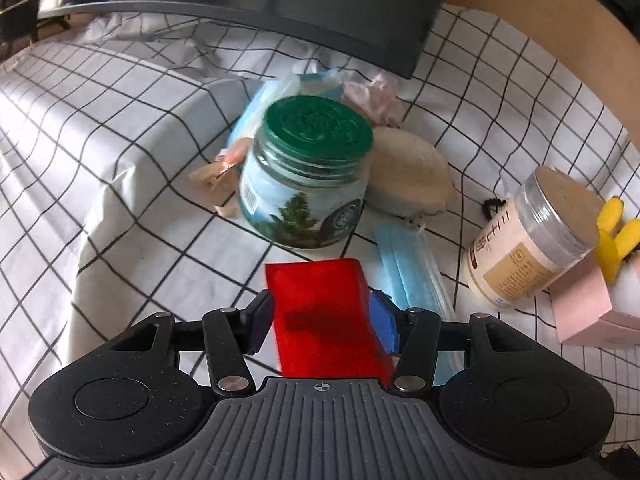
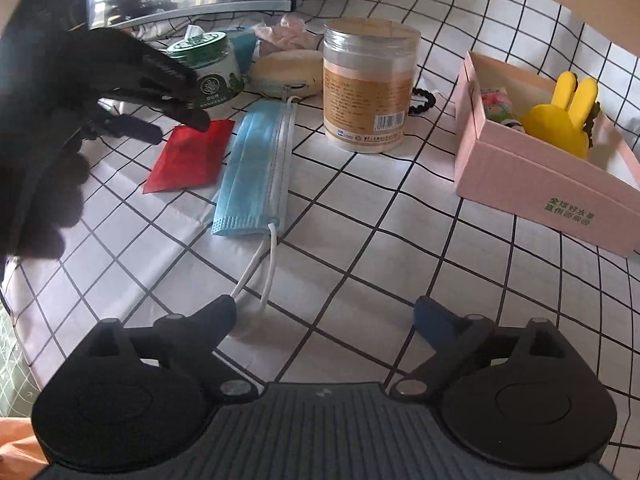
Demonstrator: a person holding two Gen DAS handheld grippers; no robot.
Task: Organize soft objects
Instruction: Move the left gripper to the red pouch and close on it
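Red pouch (image 1: pixel 324 312) clamped in left tool (image 1: pixel 320 320), low over checked counter (image 1: pixel 120 184) beside blue mask (image 2: pixel 256 172). Right tool (image 2: pixel 324 316) spread wide, empty, likely lining up on mask's ear loop (image 2: pixel 260 272); pink box (image 2: pixel 540 184) waits nearby.

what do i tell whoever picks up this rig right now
Left gripper: jaws closed on the red pouch, low over the checked cloth.
Right gripper: jaws wide open, empty, just short of the blue mask ear loop.
Done: the yellow bunny is already in the pink box.
Left: the pouch, mask and black hair tie are outside the box; it is probably where they go.
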